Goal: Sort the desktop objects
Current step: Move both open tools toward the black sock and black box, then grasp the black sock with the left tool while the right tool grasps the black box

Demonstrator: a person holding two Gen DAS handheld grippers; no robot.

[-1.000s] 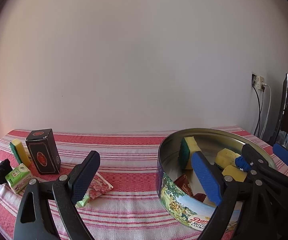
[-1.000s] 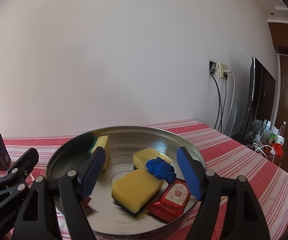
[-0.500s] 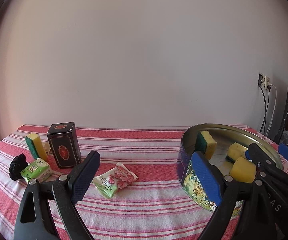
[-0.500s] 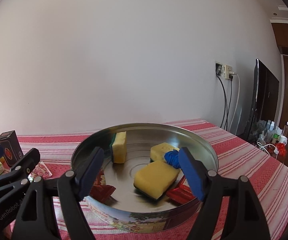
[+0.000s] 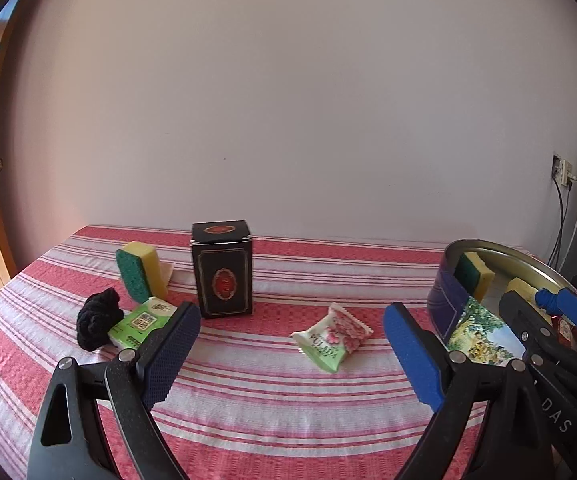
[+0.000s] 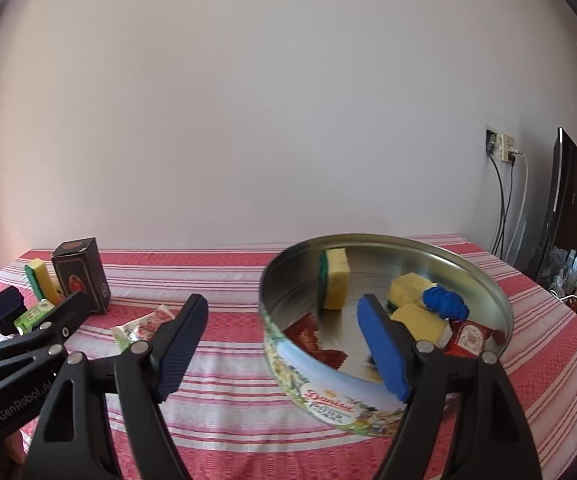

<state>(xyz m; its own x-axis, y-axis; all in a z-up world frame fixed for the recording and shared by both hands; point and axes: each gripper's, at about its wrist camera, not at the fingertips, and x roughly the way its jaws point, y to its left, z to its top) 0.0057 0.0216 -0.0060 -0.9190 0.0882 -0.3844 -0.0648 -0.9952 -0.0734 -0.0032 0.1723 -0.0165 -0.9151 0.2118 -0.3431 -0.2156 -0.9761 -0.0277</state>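
Observation:
My left gripper (image 5: 292,354) is open and empty above the striped cloth, facing a green-and-pink candy packet (image 5: 330,338). Beyond it stand a black box (image 5: 222,268), a yellow-green sponge (image 5: 140,270), a green packet (image 5: 142,322) and a black scrunchie (image 5: 98,318). My right gripper (image 6: 282,344) is open and empty at the left rim of the round cookie tin (image 6: 328,392). The tin holds yellow sponges (image 6: 334,284), a blue scrunchie (image 6: 446,302) and red sachets (image 6: 468,336).
The table with its red-and-white striped cloth (image 5: 268,420) stands against a plain wall. A wall socket with cables (image 6: 502,148) and a dark monitor (image 6: 568,200) are at the far right, with small bottles beside them.
Both grippers have swung left and back. The tin has shifted to the right in both views, and the candy packet and box now sit ahead of my left gripper.

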